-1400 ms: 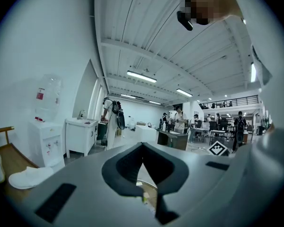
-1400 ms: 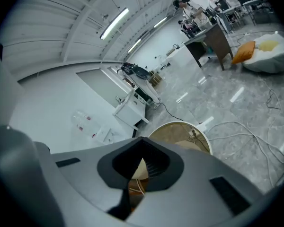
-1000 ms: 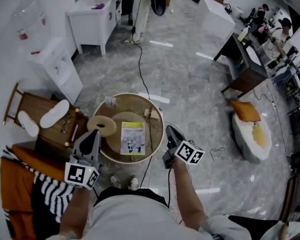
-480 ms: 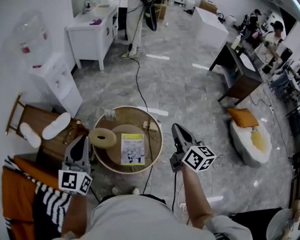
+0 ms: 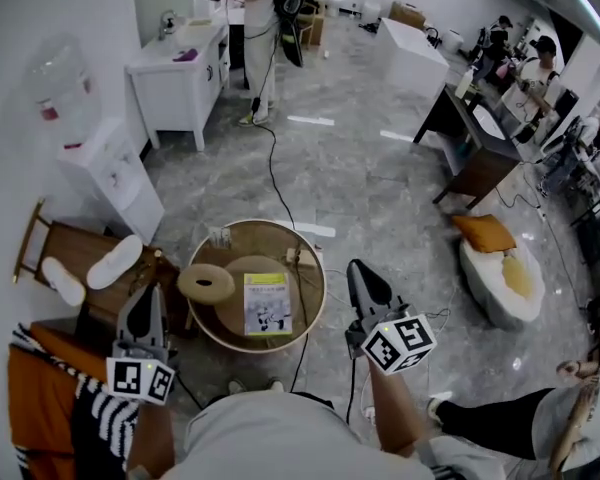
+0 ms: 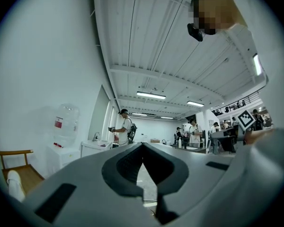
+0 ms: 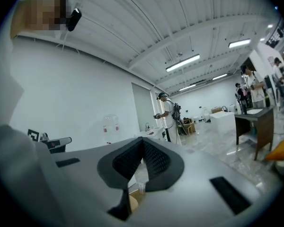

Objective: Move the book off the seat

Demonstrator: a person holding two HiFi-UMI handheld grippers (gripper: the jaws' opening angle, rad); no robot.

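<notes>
Book [image 5: 266, 303] lies mid round table [image 5: 260, 224], untouched.
Left gripper [image 5: 145, 296] and right gripper [image 5: 361, 274], both closed and empty, have risen clear of it; move looks finished.

Book [image 5: 266, 303] cover print too small to read; striped orange chair [image 5: 40, 408] cut off at left edge.

support: round seat [image 5: 252, 240] | on it: book [image 5: 266, 303], wooden ring [image 5: 205, 284]
</notes>
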